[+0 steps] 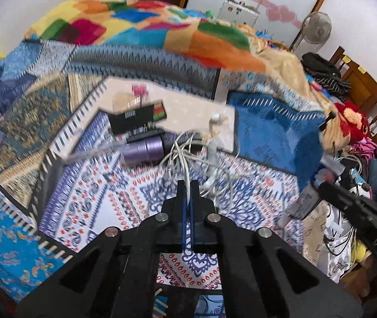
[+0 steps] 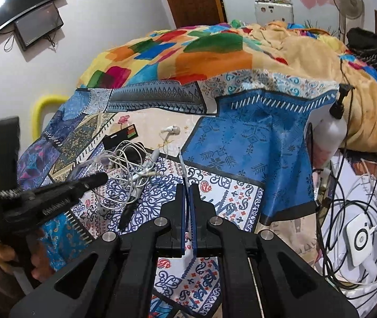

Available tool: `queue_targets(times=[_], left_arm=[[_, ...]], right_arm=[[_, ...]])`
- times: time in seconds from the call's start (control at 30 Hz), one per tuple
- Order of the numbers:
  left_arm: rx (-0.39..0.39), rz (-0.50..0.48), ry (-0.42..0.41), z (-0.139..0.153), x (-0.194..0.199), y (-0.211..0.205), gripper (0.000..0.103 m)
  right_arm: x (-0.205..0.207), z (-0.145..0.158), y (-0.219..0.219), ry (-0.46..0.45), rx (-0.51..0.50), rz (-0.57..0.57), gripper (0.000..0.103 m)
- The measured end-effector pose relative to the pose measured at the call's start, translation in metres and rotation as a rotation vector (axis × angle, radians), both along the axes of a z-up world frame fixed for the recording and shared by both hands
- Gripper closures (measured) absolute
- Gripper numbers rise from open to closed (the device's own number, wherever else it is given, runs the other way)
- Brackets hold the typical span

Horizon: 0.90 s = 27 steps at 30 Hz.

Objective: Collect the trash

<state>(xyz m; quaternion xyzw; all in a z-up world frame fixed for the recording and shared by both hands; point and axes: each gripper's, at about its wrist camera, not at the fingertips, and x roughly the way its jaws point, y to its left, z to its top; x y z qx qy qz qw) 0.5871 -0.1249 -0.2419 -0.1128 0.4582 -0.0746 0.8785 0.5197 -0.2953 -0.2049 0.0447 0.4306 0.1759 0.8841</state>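
Note:
A tangle of white cables and earphones lies on the patterned bedsheet, beside a purple cylinder and a black barcoded box. My left gripper is shut, with one white cable strand running in between its fingertips. From the right wrist view the left gripper reaches into the cable tangle from the left. My right gripper is shut on a thin clear plastic wrapper, seen edge-on. In the left wrist view the right gripper holds the wrapper at the right.
A multicoloured blanket is heaped at the back of the bed. A white pump bottle stands at the right, next to black and white cables and chargers. A white earbud lies beyond the tangle. A person's hand holds the left gripper.

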Motion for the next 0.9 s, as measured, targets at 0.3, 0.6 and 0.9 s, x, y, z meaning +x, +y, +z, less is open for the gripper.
queue_targets(times=[0.3, 0.6, 0.9], left_arm=[[0.071, -0.007, -0.15, 0.079, -0.039, 0.01, 0.103], [0.095, -0.039, -0.017, 0.066, -0.061, 0.035, 0.103], [0.133, -0.044, 0.146, -0.01, -0.029, 0.028, 0.101]], right_arm=[[-0.022, 0.039, 0.001, -0.051, 0.021, 0.009, 0.1], [-0.049, 0.063, 0.009, -0.09, 0.012, 0.042, 0.1], [-0.046, 0.039, 0.011, -0.025, 0.009, 0.064, 0.1]])
